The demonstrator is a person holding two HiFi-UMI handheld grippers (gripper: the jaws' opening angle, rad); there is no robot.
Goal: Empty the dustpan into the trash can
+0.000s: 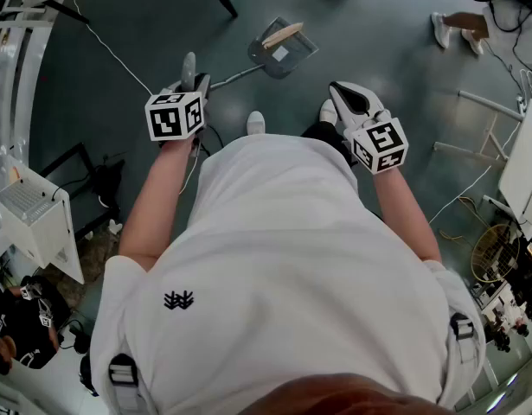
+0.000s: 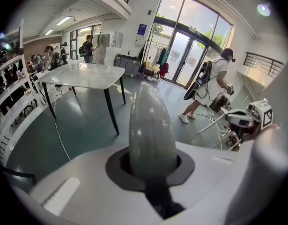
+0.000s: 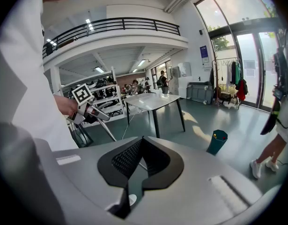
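A grey long-handled dustpan (image 1: 284, 49) rests on the dark floor ahead of me, holding a tan strip and a white scrap. Its thin handle (image 1: 232, 76) slants back to my left gripper (image 1: 191, 83), which is shut on the handle's rounded grey end (image 2: 151, 128). In the left gripper view the jaws of the left gripper (image 2: 151, 168) close round that end. My right gripper (image 1: 353, 104) hangs to the right, shut with nothing in it; its black pads (image 3: 126, 159) meet at the tip. A teal trash can (image 3: 218, 141) stands on the floor in the right gripper view.
A white-topped table (image 2: 90, 73) on black legs stands ahead. A thin cable (image 1: 111, 51) runs across the floor at left, beside white shelving (image 1: 28, 206). A person with a backpack (image 2: 210, 86) walks near the glass doors. White frames (image 1: 495, 132) and wires lie at right.
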